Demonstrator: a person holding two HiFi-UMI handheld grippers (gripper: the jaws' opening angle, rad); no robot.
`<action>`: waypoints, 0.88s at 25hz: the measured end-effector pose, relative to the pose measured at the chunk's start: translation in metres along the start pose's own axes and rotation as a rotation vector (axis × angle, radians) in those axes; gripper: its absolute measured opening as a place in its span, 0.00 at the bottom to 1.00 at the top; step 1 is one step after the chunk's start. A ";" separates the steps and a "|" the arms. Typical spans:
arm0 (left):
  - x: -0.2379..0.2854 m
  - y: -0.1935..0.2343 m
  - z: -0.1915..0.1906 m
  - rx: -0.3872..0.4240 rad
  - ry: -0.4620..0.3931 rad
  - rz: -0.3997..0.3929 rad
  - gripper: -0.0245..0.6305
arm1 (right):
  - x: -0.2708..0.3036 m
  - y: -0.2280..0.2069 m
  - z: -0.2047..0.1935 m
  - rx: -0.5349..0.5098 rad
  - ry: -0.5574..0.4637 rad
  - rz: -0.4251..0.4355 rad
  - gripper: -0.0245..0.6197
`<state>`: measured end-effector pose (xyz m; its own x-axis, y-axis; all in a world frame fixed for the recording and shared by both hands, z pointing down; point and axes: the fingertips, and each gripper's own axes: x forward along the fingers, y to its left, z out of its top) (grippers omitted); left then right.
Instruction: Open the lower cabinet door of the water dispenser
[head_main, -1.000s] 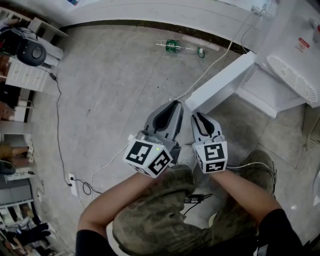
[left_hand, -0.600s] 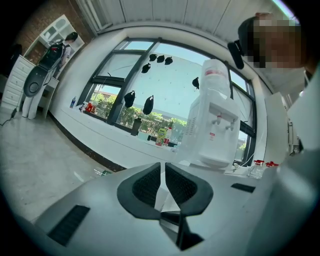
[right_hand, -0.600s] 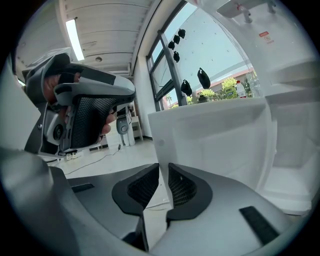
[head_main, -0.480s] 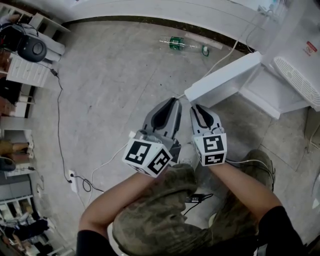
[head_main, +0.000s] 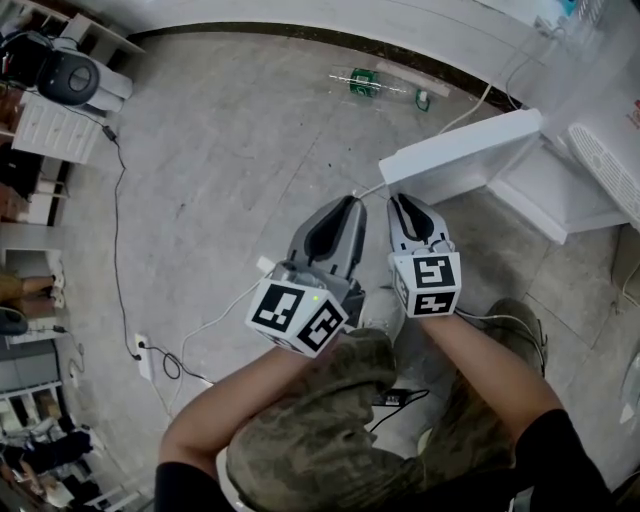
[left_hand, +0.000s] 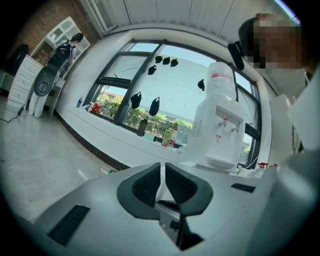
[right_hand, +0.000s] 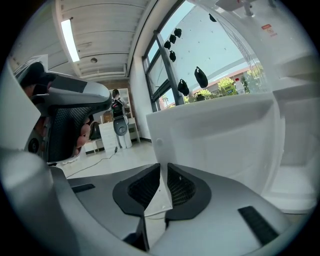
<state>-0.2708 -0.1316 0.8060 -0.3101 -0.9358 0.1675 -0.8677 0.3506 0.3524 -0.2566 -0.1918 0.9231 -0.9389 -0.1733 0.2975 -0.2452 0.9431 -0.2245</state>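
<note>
So the lower cabinet door (head_main: 460, 158) of the water dispenser (left_hand: 220, 125) is swung wide open over the floor (head_main: 230, 180). Our right gripper (head_main: 400, 203) sits right at the door's free end. Its jaws have just been closing down to a thin slit, and we see nothing pinched between them. Our left gripper (head_main: 348, 207) hangs just beside it, jaws pressed together and holding nothing.

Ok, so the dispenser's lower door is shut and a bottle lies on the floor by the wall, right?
Not shut: the door stands swung open over the floor, as the head view shows. The bottle does lie on the floor by the wall.
</note>
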 end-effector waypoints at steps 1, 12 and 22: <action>0.000 0.002 0.001 -0.004 -0.003 0.002 0.07 | 0.003 0.000 0.001 0.001 -0.002 -0.004 0.10; 0.009 0.017 0.005 -0.024 -0.010 0.011 0.07 | 0.036 -0.007 0.011 0.002 -0.007 -0.027 0.07; 0.023 0.027 0.005 -0.026 -0.015 0.001 0.07 | 0.056 -0.013 0.020 -0.026 -0.032 -0.041 0.05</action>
<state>-0.3035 -0.1435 0.8147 -0.3173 -0.9357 0.1540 -0.8568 0.3524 0.3763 -0.3112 -0.2200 0.9241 -0.9353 -0.2208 0.2766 -0.2781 0.9419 -0.1886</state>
